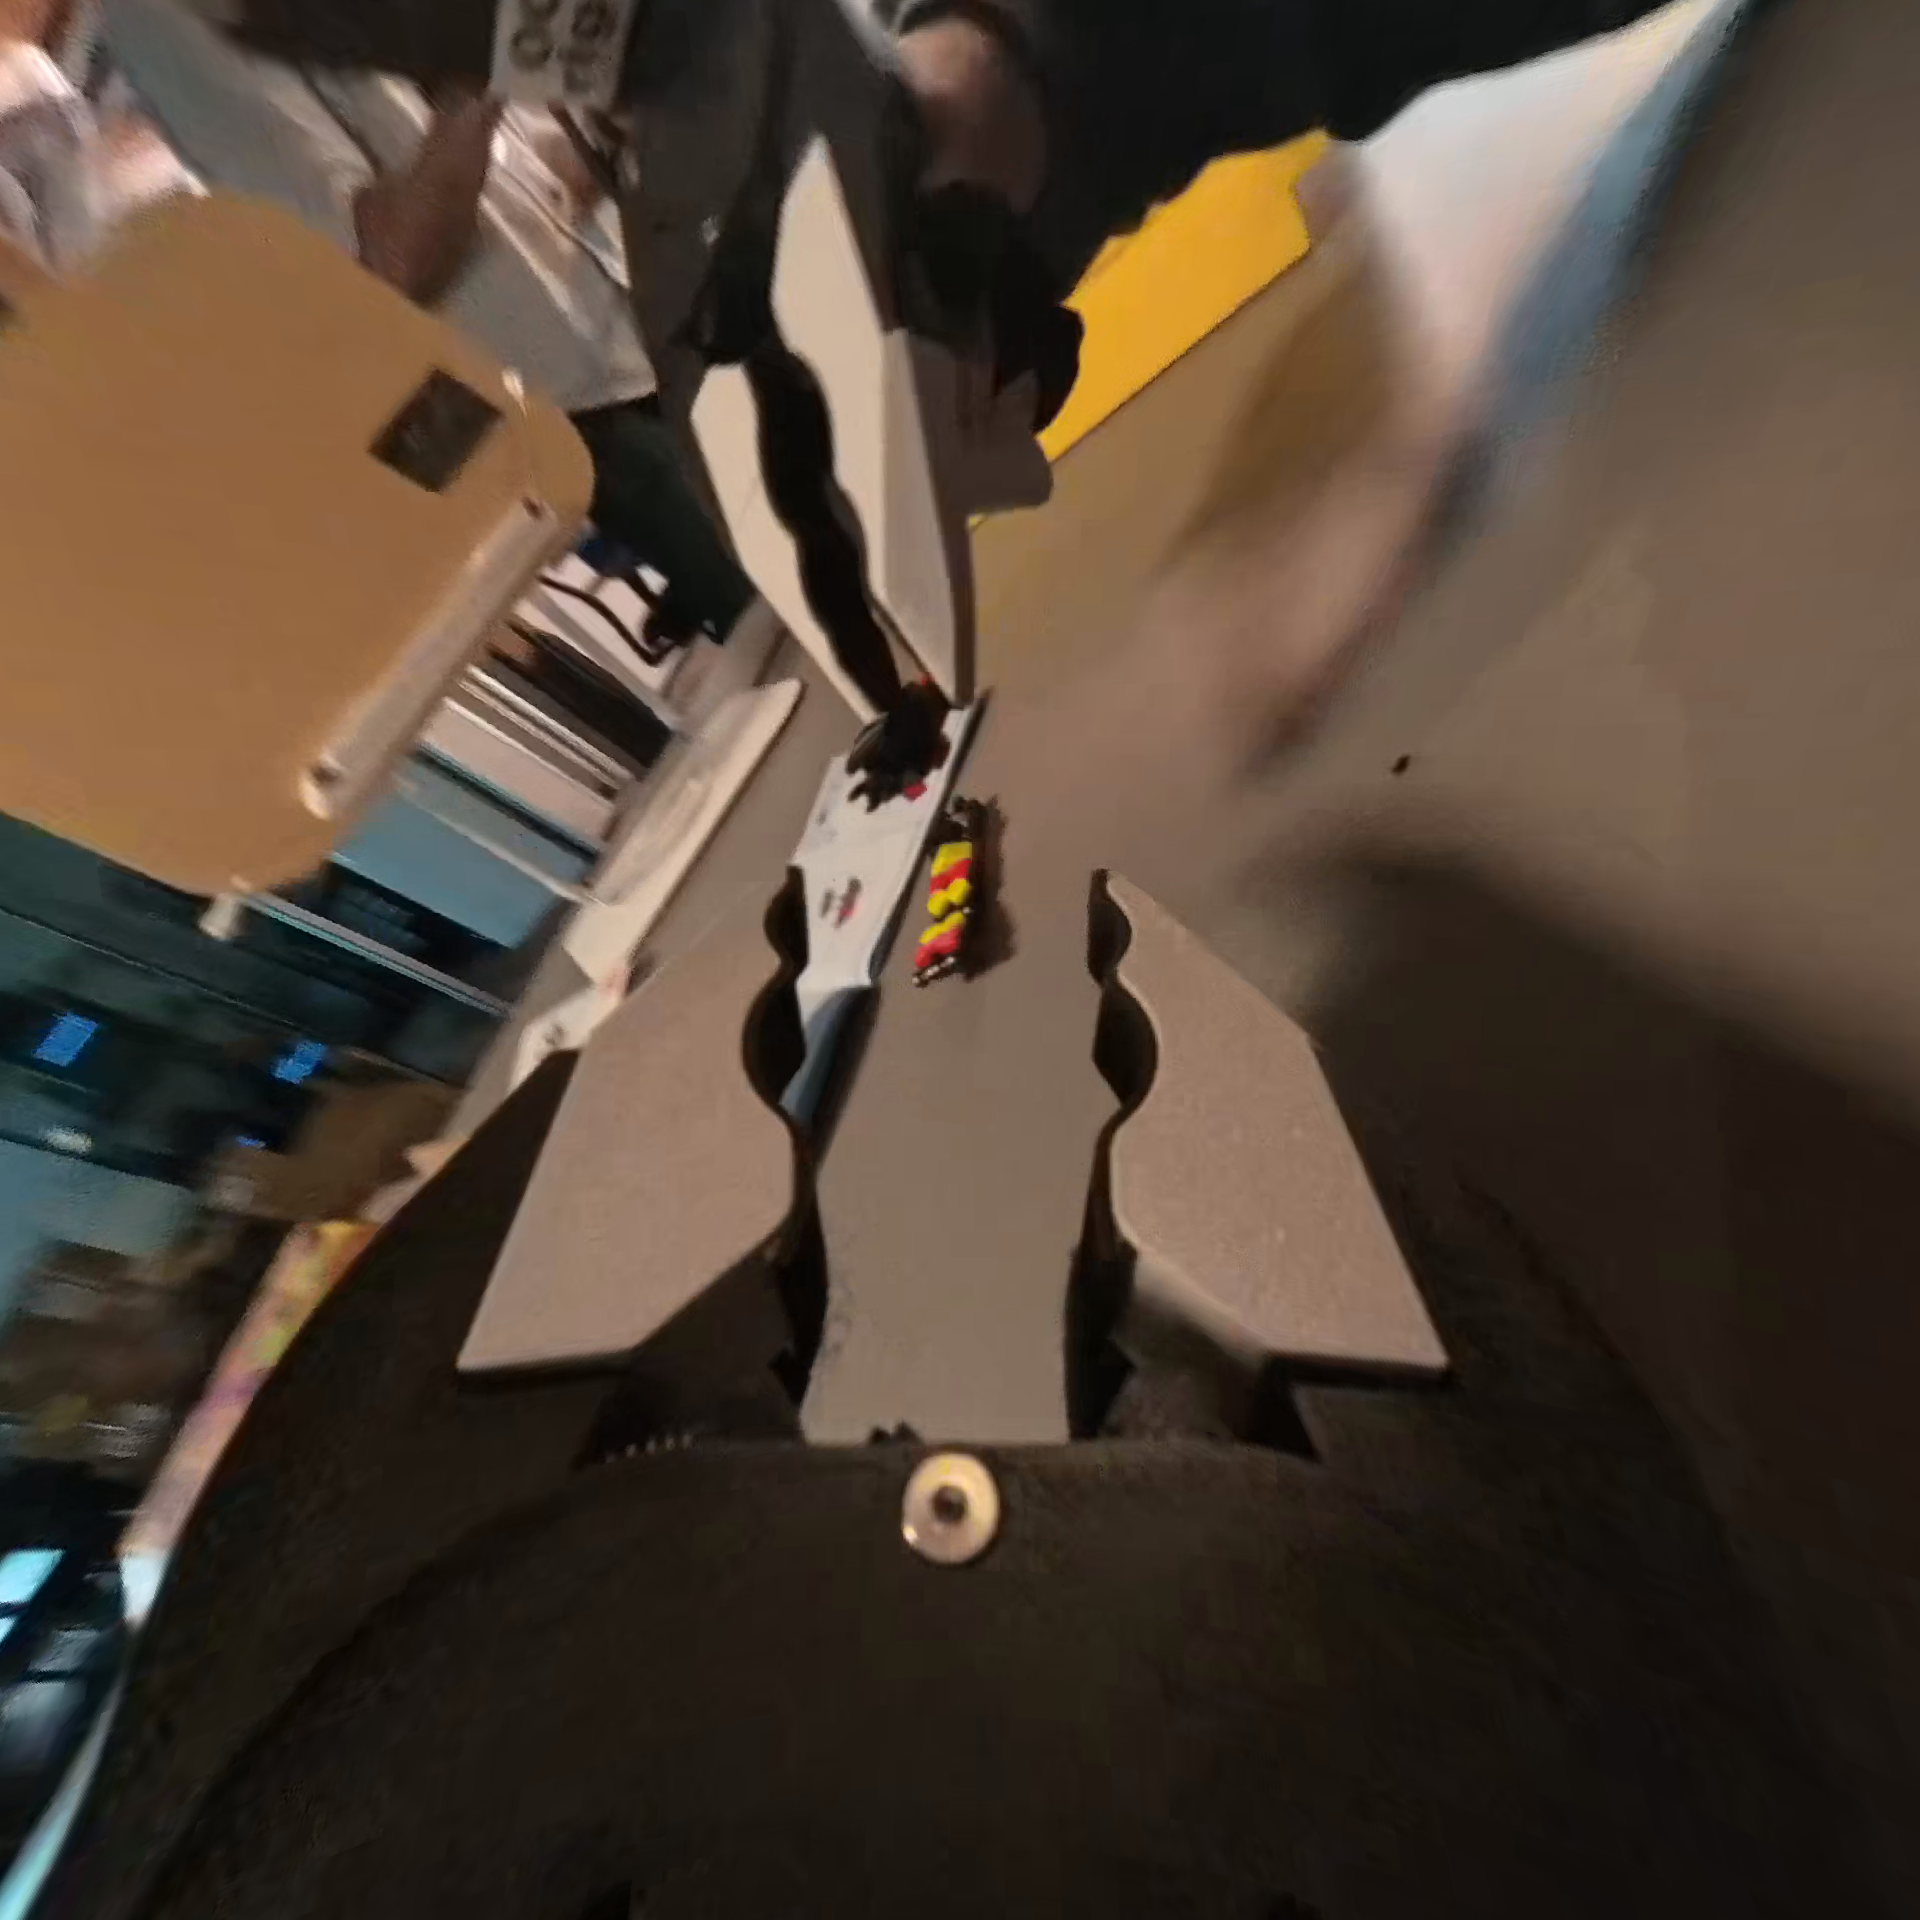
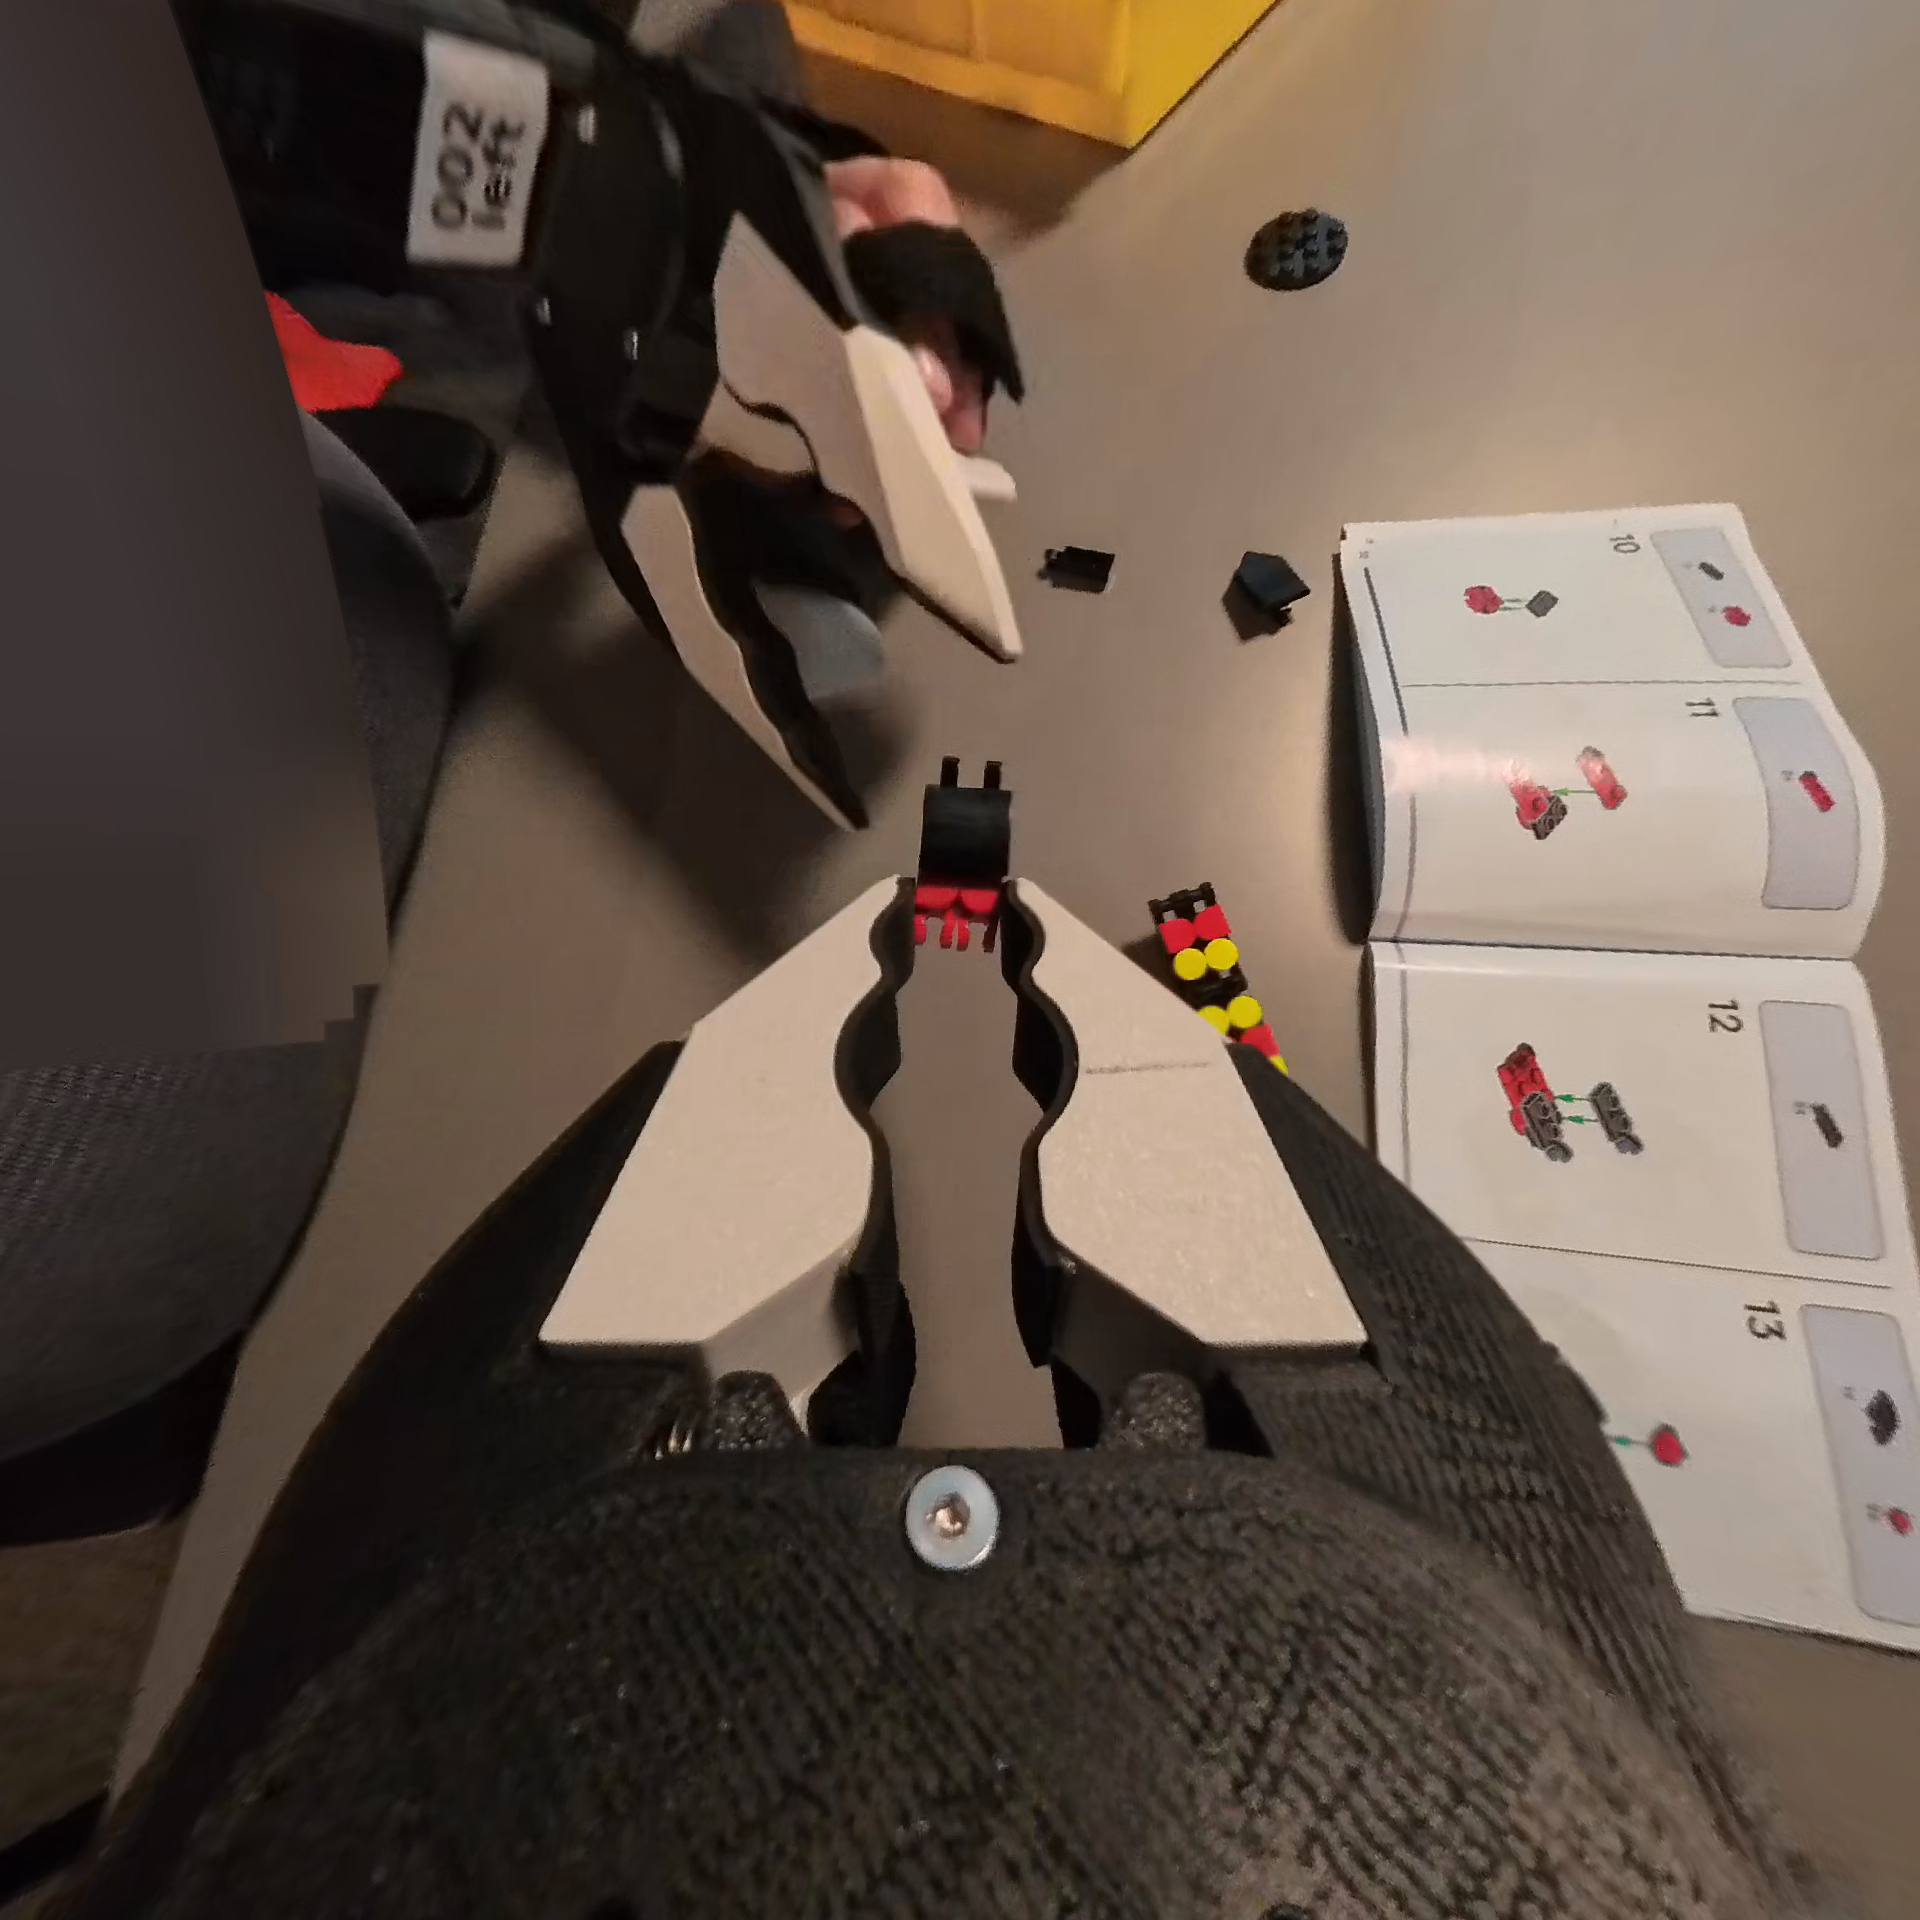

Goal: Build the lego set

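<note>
My right gripper (image 2: 956,902) is shut on a small red and black lego assembly (image 2: 961,857) and holds it above the grey table (image 2: 1143,416). A red, yellow and black lego strip (image 2: 1210,961) lies just right of its fingers. My left gripper (image 2: 925,732) is open and empty, up and left of the assembly. In the left wrist view the left gripper (image 1: 948,888) is open, the strip (image 1: 940,914) lies ahead on the table, and beyond it the right gripper (image 1: 914,717) holds the assembly (image 1: 896,746). The open instruction booklet (image 2: 1558,831) lies to the right.
Loose black pieces lie on the table: a round plate (image 2: 1296,247), a small clip piece (image 2: 1077,568) and a sloped piece (image 2: 1262,592). A yellow bin (image 2: 1039,62) stands at the far edge. A dark fabric chair (image 2: 156,1195) is at the left. Only a small space, under 4 cm, lies between the two pairs of fingers. The small clip piece (image 2: 1077,568) is about 11 cm from my left fingertips.
</note>
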`<state>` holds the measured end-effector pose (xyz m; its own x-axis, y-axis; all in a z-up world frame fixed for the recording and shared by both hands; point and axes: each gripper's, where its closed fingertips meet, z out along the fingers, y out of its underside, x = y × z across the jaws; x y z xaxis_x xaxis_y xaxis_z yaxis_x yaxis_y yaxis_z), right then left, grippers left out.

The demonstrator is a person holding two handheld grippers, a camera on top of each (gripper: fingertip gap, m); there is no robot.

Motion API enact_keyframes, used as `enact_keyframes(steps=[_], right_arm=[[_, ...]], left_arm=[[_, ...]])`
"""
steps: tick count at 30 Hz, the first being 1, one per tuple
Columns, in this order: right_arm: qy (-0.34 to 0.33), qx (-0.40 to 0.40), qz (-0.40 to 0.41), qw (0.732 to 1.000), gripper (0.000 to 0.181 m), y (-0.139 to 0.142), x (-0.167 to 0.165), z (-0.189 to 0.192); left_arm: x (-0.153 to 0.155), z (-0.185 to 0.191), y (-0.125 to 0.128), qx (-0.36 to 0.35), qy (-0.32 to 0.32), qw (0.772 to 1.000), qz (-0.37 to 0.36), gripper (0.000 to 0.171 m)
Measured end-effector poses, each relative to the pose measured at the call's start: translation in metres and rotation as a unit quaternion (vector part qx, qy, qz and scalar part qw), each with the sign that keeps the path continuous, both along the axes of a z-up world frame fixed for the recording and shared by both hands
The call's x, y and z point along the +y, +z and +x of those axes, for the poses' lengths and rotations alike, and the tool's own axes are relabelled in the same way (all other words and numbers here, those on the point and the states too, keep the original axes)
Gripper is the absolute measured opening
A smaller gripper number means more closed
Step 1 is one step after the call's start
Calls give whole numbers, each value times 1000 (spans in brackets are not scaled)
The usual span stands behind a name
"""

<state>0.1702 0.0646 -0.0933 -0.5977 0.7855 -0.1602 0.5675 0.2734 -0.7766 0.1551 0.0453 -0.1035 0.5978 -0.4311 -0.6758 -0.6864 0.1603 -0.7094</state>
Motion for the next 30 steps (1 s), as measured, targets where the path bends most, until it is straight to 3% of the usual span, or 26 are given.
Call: enact_keyframes(steps=[4, 7, 18, 30], right_arm=[[11, -18, -24, 999, 14, 2, -7, 5], [16, -26, -31, 999, 14, 2, -12, 7], [32, -46, -55, 997, 15, -1, -23, 11], [34, -51, -60, 996, 15, -3, -24, 12]], left_arm=[[7, 7, 7, 75, 12, 994, 84, 57], [10, 11, 8, 92, 5, 990, 103, 54], [8, 29, 8, 110, -36, 986, 123, 40], [6, 29, 6, 128, -35, 983, 131, 23]])
